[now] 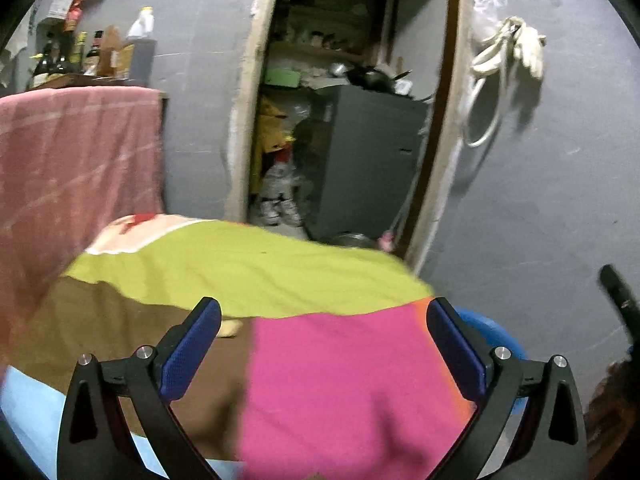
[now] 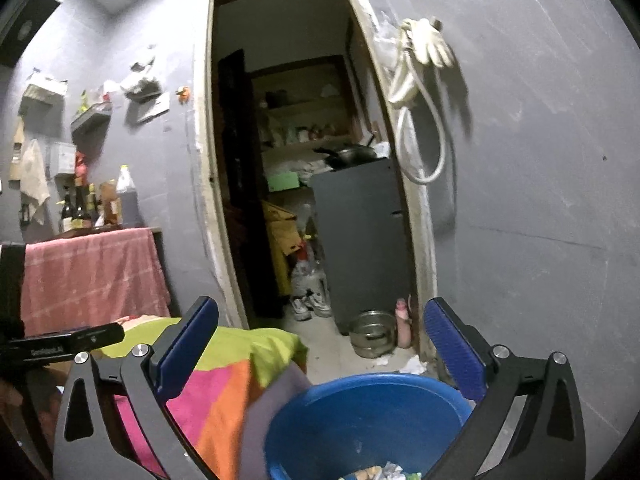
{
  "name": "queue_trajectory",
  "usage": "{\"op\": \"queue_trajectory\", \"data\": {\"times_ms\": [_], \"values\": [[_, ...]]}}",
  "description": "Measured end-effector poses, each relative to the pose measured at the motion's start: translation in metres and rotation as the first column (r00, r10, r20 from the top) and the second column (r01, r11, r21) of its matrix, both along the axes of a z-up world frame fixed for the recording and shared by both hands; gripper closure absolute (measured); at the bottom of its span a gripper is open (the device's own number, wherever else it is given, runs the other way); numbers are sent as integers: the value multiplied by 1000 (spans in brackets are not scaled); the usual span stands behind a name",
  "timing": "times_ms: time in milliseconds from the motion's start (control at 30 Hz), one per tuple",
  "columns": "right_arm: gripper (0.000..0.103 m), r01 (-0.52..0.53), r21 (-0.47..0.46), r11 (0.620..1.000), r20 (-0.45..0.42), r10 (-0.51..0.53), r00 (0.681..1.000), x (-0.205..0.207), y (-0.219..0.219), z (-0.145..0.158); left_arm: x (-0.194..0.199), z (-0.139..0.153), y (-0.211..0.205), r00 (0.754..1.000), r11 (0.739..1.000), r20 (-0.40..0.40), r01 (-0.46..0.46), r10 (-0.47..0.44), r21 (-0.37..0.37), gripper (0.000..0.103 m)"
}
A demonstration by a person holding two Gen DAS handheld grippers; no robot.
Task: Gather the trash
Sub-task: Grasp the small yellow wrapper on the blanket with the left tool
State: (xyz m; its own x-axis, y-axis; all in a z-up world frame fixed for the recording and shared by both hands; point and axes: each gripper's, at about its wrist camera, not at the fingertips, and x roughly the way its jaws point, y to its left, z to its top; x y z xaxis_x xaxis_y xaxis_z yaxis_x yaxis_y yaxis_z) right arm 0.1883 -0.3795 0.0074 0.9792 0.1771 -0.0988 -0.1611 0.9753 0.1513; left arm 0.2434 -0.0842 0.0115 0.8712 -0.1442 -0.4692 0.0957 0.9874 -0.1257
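Observation:
A blue plastic basin [image 2: 360,416] stands on the floor below my right gripper [image 2: 320,344], with crumpled wrappers and paper scraps [image 2: 384,472] in its bottom. My right gripper is open and empty above the basin's near rim. My left gripper [image 1: 324,340] is open and empty over a bed covered in a pink, lime and brown patchwork sheet [image 1: 320,380]. A small tan scrap [image 1: 230,328] lies on the sheet next to the left finger. The basin's rim [image 1: 494,332] shows past the bed's right edge in the left wrist view.
An open doorway [image 2: 304,160] leads to a cluttered store room with a grey cabinet [image 2: 360,240], a metal bowl [image 2: 372,334] and shoes on the floor. A red cloth [image 2: 92,276] hangs over a table with bottles at left. A hose and glove [image 2: 420,80] hang on the wall.

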Motion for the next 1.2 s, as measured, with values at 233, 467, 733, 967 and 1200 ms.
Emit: {"op": "queue_trajectory", "data": {"times_ms": [233,467,733,967,1200], "values": [[0,-36,-40,999,-56,34,998,7,34,-7,26,-35,42,986,996,-160,-32,45,81,4],[0,-64,-91,994,-102,55,993,14,49,-18,64,-67,55,949,999,-314,6,8,43,42],[0,-51,-74,996,-122,42,992,16,37,-21,82,-80,44,927,990,-375,72,-22,121,67],[0,-32,-37,999,-121,28,992,10,24,-19,84,-83,36,927,976,-373,115,-39,185,87],[0,0,-14,1000,-96,-1,995,-2,9,-13,54,-61,5,954,978,-277,160,-117,136,88]]}}
